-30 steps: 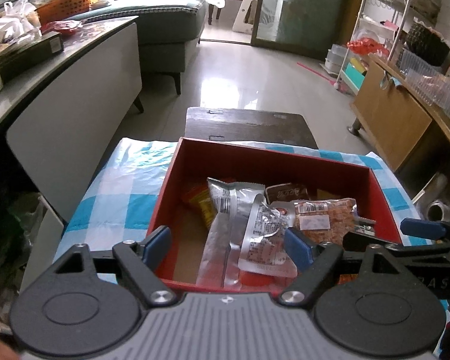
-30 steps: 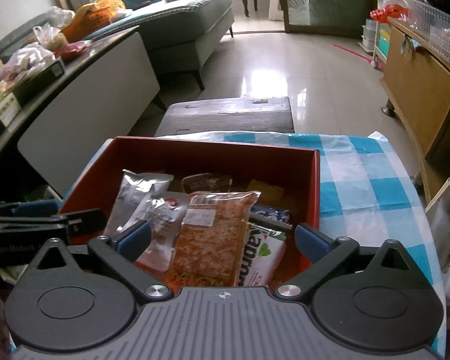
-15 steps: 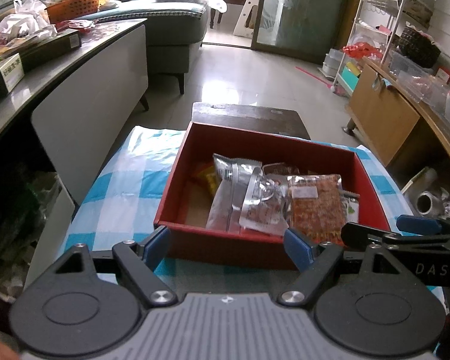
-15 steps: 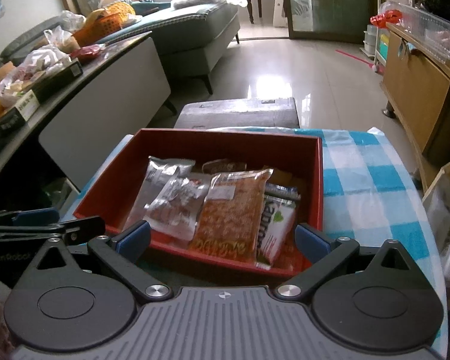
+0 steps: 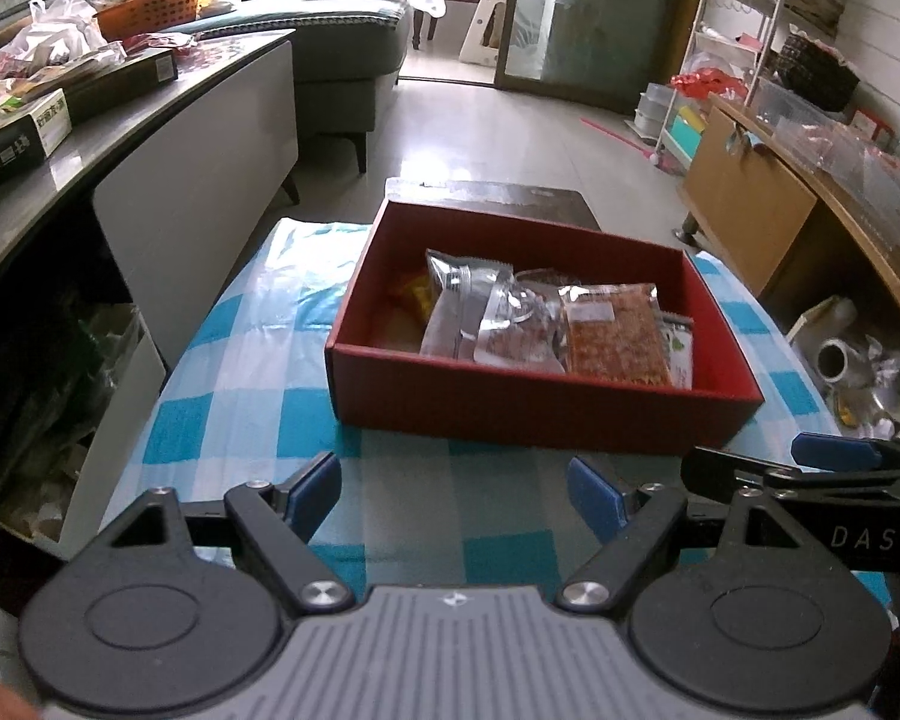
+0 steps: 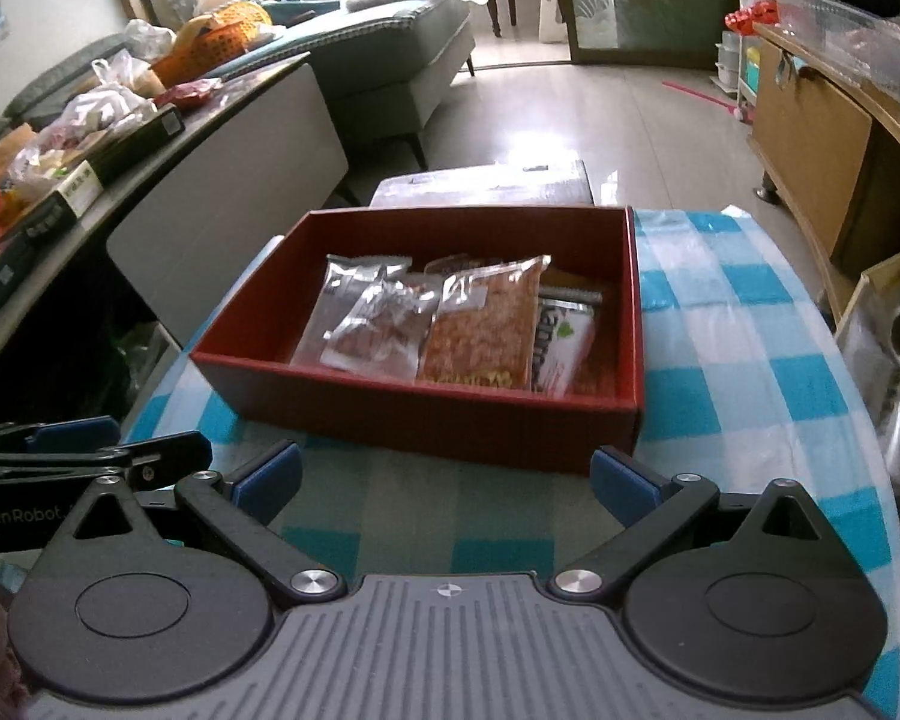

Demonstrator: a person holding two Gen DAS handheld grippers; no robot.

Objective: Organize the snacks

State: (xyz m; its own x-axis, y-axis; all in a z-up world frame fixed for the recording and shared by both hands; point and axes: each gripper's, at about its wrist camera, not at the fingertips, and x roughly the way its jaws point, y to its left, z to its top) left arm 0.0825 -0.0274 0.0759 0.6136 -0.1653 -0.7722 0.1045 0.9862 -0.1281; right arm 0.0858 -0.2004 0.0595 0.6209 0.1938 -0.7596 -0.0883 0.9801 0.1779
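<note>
Both grippers have pulled back from the red box, which a second ago filled the lower view and now sits farther off on the blue-and-white checked tablecloth. Inside the box, the snack packets lie side by side: an orange packet toward its right, a clear packet just left of that, a silver packet at the left, and a green-and-white packet beside the right wall. Nearer than the box, the left gripper and right gripper hover with fingers apart, holding nothing.

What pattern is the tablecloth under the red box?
Blue and white checks on the tablecloth, clearest in the right wrist view.
</note>
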